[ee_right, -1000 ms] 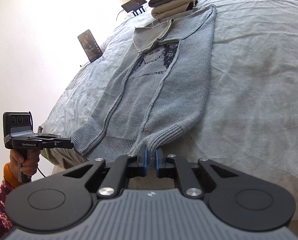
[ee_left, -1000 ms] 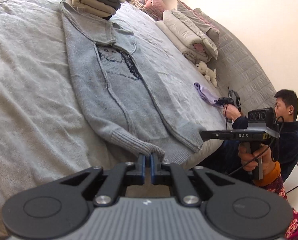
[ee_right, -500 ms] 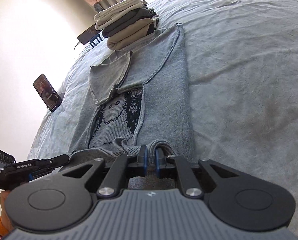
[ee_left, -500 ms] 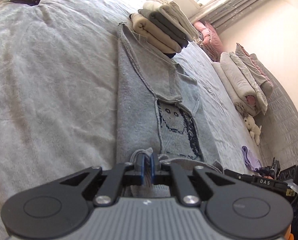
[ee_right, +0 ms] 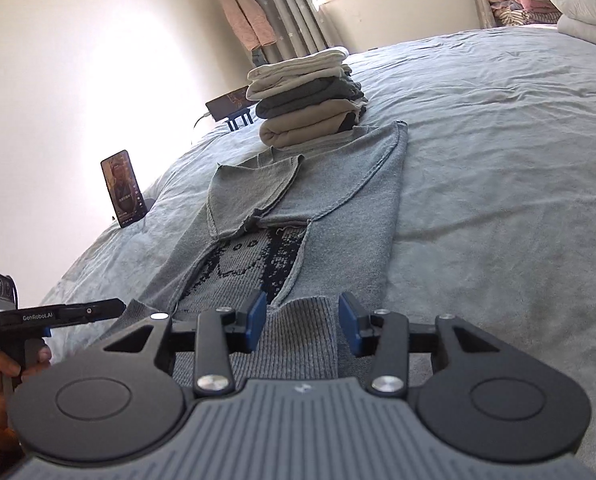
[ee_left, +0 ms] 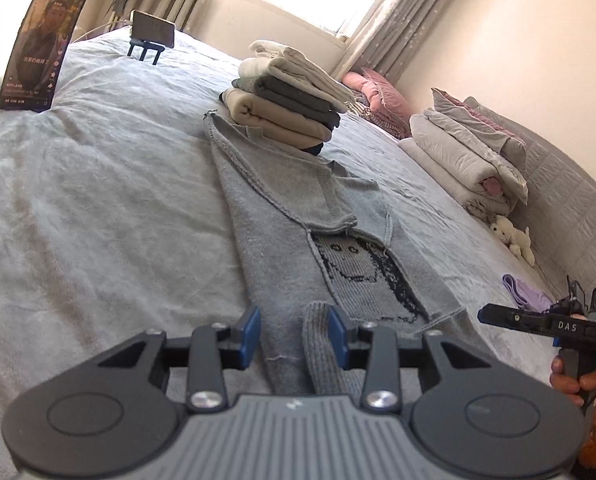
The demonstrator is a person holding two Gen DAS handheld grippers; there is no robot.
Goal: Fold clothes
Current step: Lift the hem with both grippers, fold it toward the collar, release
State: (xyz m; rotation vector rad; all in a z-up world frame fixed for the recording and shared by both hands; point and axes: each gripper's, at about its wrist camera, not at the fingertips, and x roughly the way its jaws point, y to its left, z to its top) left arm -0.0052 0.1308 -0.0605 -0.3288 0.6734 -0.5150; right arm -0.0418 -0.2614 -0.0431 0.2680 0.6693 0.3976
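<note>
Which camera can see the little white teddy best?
The left wrist view. The white teddy shows whole there, lying at the bed's far edge below the folded quilts, beside the padded headboard. The right wrist view does not show it at all; it points at the grey sweater and the stack of folded clothes.

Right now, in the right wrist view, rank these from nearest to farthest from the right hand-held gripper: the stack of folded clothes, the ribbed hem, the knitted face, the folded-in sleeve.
1. Ribbed hem, between the open jaws of the right hand-held gripper.
2. Knitted face, just beyond, slightly left.
3. Folded-in sleeve, farther up, left.
4. Stack of folded clothes, at the sweater's far end.
</note>
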